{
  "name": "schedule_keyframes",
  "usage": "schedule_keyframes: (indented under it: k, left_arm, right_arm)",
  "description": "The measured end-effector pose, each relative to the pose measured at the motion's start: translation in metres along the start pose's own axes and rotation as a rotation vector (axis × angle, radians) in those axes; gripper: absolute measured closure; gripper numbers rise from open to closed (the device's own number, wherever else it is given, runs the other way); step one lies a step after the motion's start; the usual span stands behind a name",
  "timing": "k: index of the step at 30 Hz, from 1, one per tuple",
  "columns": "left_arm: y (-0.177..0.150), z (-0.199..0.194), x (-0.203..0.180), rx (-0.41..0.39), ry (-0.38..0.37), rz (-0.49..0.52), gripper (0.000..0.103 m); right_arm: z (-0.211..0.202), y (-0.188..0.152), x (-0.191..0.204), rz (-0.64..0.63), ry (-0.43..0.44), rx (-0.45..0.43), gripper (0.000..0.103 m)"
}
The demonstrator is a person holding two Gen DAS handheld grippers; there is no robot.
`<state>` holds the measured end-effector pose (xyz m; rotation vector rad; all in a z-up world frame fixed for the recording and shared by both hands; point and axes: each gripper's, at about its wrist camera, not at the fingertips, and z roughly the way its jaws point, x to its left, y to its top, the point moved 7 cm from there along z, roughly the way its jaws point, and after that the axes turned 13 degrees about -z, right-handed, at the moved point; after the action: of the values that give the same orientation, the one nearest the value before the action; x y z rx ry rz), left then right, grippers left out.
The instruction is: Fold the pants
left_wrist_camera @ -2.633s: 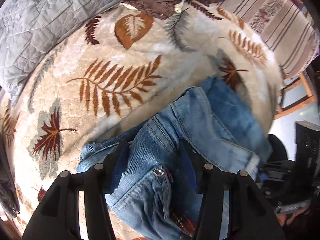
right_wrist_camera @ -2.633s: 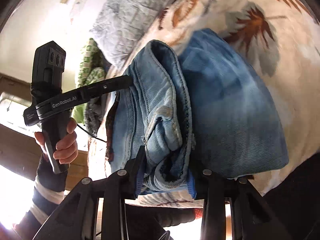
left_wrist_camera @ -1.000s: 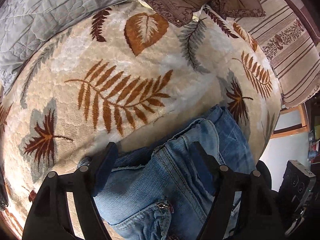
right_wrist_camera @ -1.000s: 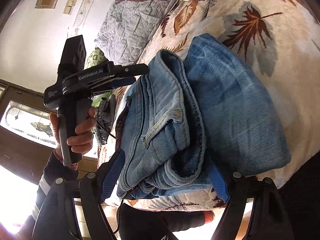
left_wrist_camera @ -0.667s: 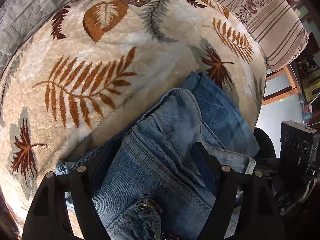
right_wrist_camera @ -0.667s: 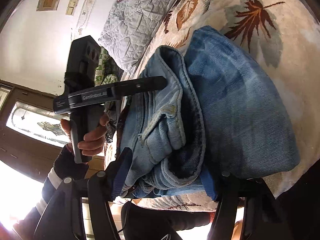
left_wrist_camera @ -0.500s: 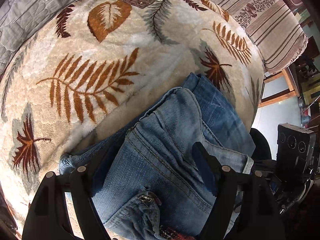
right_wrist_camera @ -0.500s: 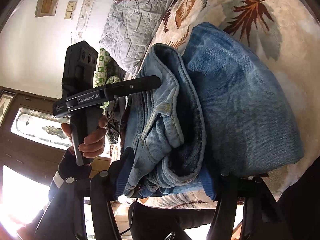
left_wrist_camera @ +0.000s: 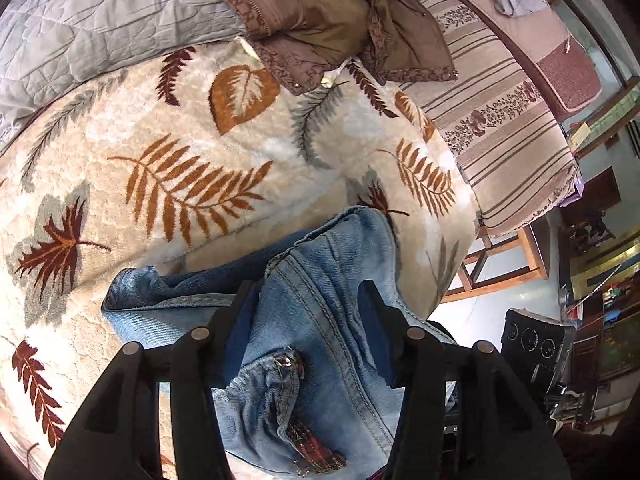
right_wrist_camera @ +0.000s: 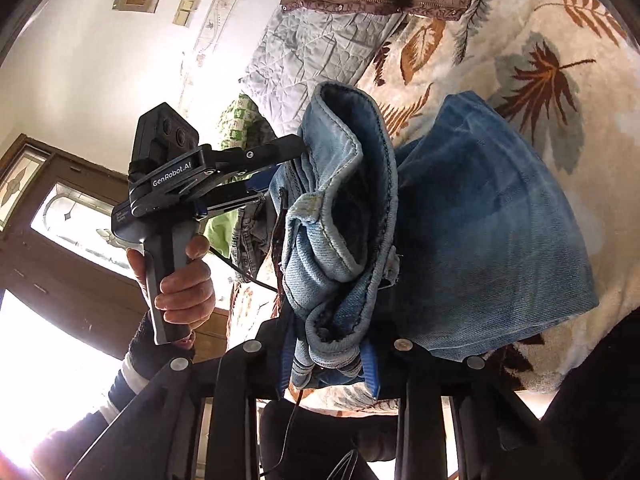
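Blue denim pants (left_wrist_camera: pixel 316 320) lie bunched in several folded layers on a cream blanket with leaf prints (left_wrist_camera: pixel 180 168). My left gripper (left_wrist_camera: pixel 308 300) is shut on the thick waistband part of the pants, near the zip. In the right wrist view the pants (right_wrist_camera: pixel 480 216) hang as a folded bundle. My right gripper (right_wrist_camera: pixel 328 356) is shut on the bundle's lower edge and holds it lifted off the blanket. The left gripper also shows there (right_wrist_camera: pixel 280 148), held by a hand and clamped on the far side of the pants.
A brown jacket (left_wrist_camera: pixel 328 20) and a grey quilt (left_wrist_camera: pixel 100 20) lie at the far side of the bed. A striped cover (left_wrist_camera: pixel 500 120) lies to the right, beyond it the bed edge and a wooden frame (left_wrist_camera: pixel 504 264). A door (right_wrist_camera: pixel 60 216) stands behind the hand.
Both grippers have closed tighter on the pants. The bundle has been raised and drawn together, and the left gripper has pulled back with its end.
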<state>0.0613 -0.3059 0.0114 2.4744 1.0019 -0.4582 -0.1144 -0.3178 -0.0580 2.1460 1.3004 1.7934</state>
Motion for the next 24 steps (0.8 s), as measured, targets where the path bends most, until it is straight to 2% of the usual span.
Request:
schedule_keyframes:
  k: [4,6,9,11,13,15,16,20,23,24]
  left_arm:
    - [0.004,0.021,-0.036,0.015,-0.002,0.061,0.053]
    - [0.002,0.041,-0.049,0.065,-0.004,0.067,0.053]
    - [0.002,0.069,-0.061,0.111,0.063,0.104,0.053]
    - [0.008,0.076,-0.064,0.137,0.082,0.113,0.053]
    - [0.019,0.075,-0.065,0.138,0.115,0.137,0.052]
    - [0.032,0.072,-0.062,0.103,0.19,0.182,0.039]
    - [0.035,0.074,-0.059,0.106,0.21,0.204,0.028]
    - [0.028,0.092,-0.048,0.216,0.222,0.261,0.027]
    - [0.009,0.106,-0.047,0.294,0.183,0.276,0.027]
    - [0.005,0.104,-0.049,0.271,0.182,0.293,0.028]
  right_arm:
    - [-0.026,0.006,-0.011,0.015,-0.017,-0.053,0.076]
    - [-0.041,0.009,-0.02,0.043,-0.028,-0.086,0.076]
    - [-0.055,0.011,-0.044,0.079,-0.069,-0.1,0.076]
    - [-0.056,0.005,-0.062,0.134,-0.055,-0.071,0.076]
    - [-0.055,-0.001,-0.07,0.155,-0.061,-0.047,0.072]
    - [-0.053,-0.006,-0.073,0.168,-0.054,-0.031,0.068]
    - [-0.052,-0.008,-0.073,0.176,-0.051,-0.031,0.062]
    - [-0.054,-0.008,-0.076,0.216,-0.036,-0.047,0.041]
    - [-0.051,-0.01,-0.084,0.265,-0.017,-0.057,0.039]
    - [-0.049,-0.01,-0.086,0.27,-0.009,-0.061,0.039]
